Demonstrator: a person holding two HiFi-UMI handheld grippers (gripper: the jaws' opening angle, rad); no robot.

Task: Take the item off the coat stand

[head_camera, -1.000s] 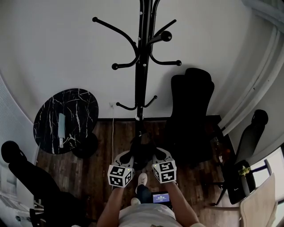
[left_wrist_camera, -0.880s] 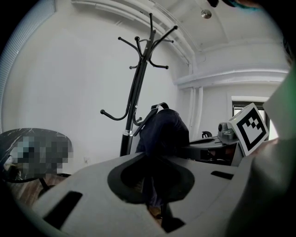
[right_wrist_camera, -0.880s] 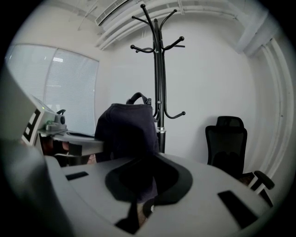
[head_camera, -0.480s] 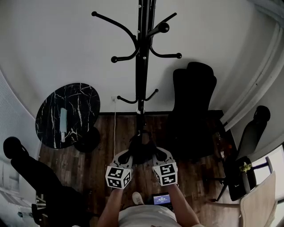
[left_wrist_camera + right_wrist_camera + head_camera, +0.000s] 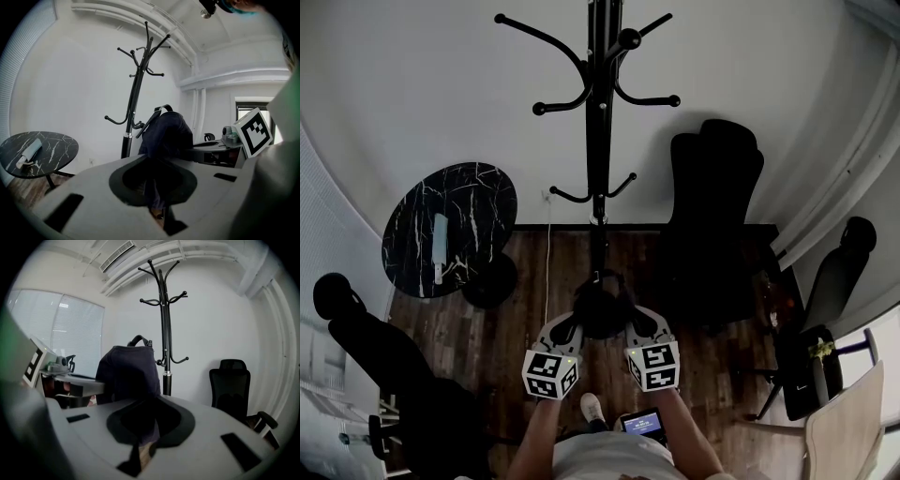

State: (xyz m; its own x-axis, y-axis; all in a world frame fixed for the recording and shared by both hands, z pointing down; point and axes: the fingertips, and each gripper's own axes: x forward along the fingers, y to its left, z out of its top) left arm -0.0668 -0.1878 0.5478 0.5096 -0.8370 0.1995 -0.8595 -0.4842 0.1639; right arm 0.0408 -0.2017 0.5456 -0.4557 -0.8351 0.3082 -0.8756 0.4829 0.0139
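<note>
Now dark bag (image 5: 602, 311) off coat stand (image 5: 599, 141), frame centre.
Left gripper (image 5: 572, 330) and right gripper (image 5: 633, 328) each clenched on its fabric; possibly a backpack.

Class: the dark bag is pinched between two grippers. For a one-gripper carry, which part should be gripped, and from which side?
Probably the carry loop at the top of the dark bag, approached from above. It arches clear of the body and looks thin enough for jaws to close on, so the bag should hang straight beneath. The bulging fabric sides offer nothing firm.
</note>
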